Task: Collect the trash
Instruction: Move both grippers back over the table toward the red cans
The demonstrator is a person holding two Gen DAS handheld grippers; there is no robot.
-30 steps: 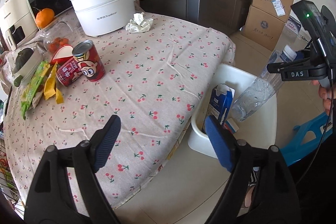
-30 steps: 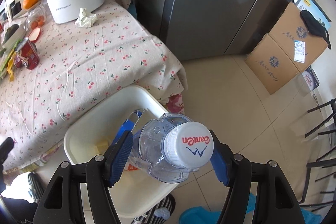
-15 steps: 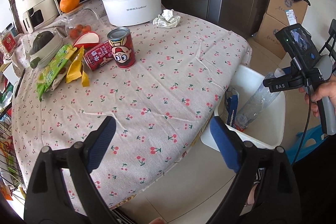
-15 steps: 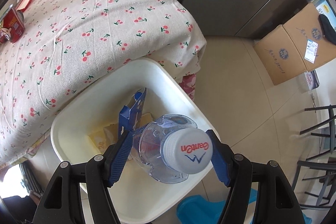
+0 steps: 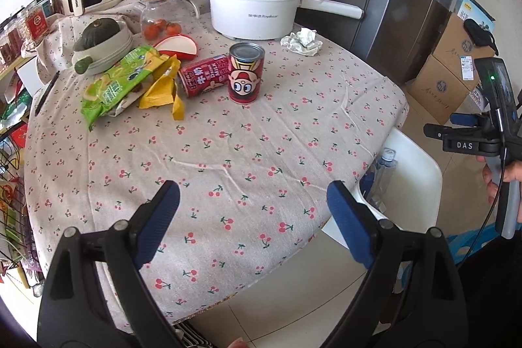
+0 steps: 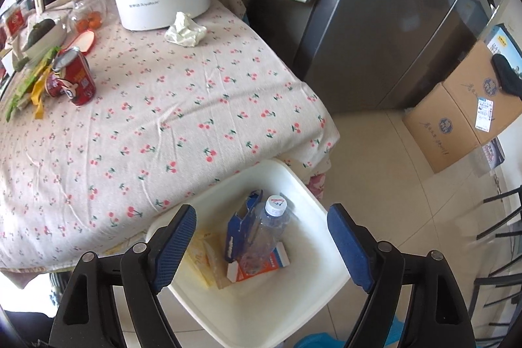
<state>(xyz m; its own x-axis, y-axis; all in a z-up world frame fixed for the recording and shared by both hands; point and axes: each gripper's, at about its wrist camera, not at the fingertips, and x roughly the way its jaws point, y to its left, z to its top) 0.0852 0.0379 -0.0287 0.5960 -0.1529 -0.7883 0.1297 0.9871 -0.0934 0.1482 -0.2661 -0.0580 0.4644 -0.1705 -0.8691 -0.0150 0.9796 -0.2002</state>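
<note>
A white bin [image 6: 293, 185] stands on the floor by the table's corner. Inside it lie a clear plastic bottle [image 6: 266, 234], a blue carton [image 6: 239, 227] and an orange-and-white box [image 6: 261, 264]. My right gripper [image 6: 261, 243] hangs above the bin, its jaws opening, with nothing pressed between them. My left gripper [image 5: 253, 222] is open over the near edge of the cherry-print tablecloth [image 5: 228, 152]. On the table lie an upright red can [image 5: 245, 73], a red can on its side [image 5: 204, 79], green and yellow wrappers [image 5: 130, 83] and a crumpled tissue [image 5: 301, 41].
A white electric pot [image 5: 254, 5] with a long handle stands at the back, beside a jar [image 5: 156, 18] topped with an orange. A grey fridge [image 6: 375, 22] and cardboard boxes [image 6: 463, 113] stand to the right. A bowl with a dark squash [image 5: 101, 38] sits far left.
The right gripper let go of the plastic bottle, which dropped into the bin; its jaws widened and it drew back. The left gripper swung from the bin to over the table.
</note>
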